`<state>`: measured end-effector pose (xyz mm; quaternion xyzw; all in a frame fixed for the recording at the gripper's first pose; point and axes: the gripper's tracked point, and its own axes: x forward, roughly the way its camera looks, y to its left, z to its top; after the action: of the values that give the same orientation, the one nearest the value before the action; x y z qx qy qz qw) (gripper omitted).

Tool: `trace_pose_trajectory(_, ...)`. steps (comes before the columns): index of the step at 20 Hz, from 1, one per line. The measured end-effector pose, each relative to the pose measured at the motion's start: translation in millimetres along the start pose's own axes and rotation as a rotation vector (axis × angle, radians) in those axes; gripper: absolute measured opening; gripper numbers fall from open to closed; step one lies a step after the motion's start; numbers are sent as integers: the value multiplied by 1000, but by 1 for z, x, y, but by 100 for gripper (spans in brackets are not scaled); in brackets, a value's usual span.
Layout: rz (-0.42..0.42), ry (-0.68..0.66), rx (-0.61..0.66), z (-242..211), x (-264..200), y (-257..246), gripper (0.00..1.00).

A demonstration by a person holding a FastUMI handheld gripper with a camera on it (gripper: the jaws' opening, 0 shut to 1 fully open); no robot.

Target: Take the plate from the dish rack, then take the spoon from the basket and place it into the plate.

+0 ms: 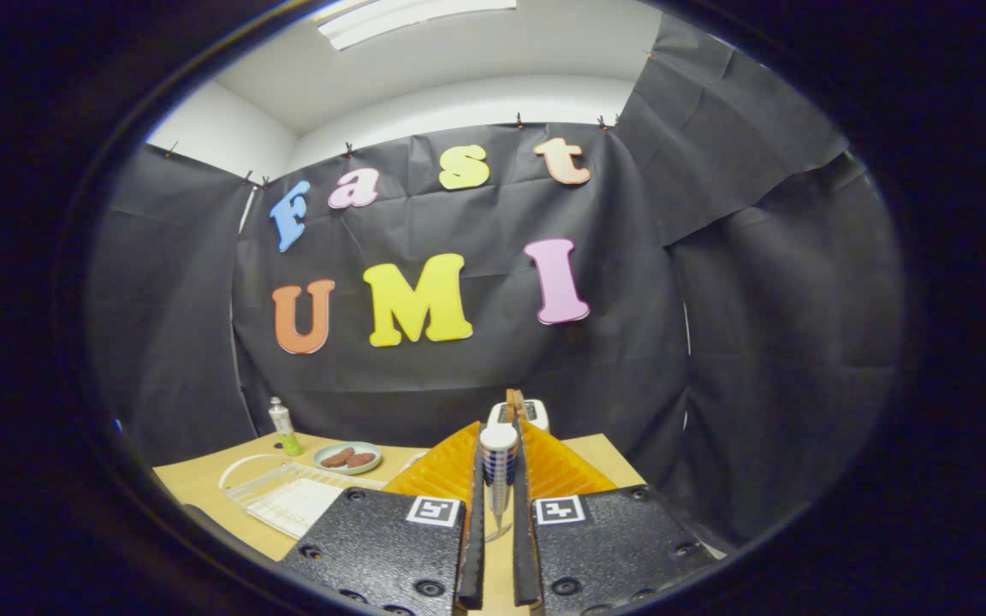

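- My tool (499,479) is clamped on the spoon (498,466), its handle end standing up between both fingers.
- The plate (347,458) sits on the wooden bench (202,483) near its far edge, two brown pieces in it.
- A clear dish rack (288,500) lies nearer me, beside the plate.
- A small bottle (284,426) stands by the far edge.
- Black cloth walls the booth (715,342); white ceiling above.

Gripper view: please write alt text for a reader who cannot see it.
The gripper holds a spoon by its handle between both fingers, above a wooden table. Beyond the fingers are a dish rack, a plate holding brown pieces, and a small bottle.
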<state>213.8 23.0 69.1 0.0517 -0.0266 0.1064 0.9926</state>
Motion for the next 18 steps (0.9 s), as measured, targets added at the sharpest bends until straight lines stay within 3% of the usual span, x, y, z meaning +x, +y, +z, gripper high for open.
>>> trace_pose_trajectory(4, 72, 36, 44, 16, -41, 56, 18)
trace_pose_trajectory(9, 131, 47, 14, 0, -83, 121, 19)
trace_pose_trajectory(15, 232, 153, -52, -99, -94, 202, 18)
trace_pose_trajectory(18, 221, 225, -93, -152, -86, 218, 19)
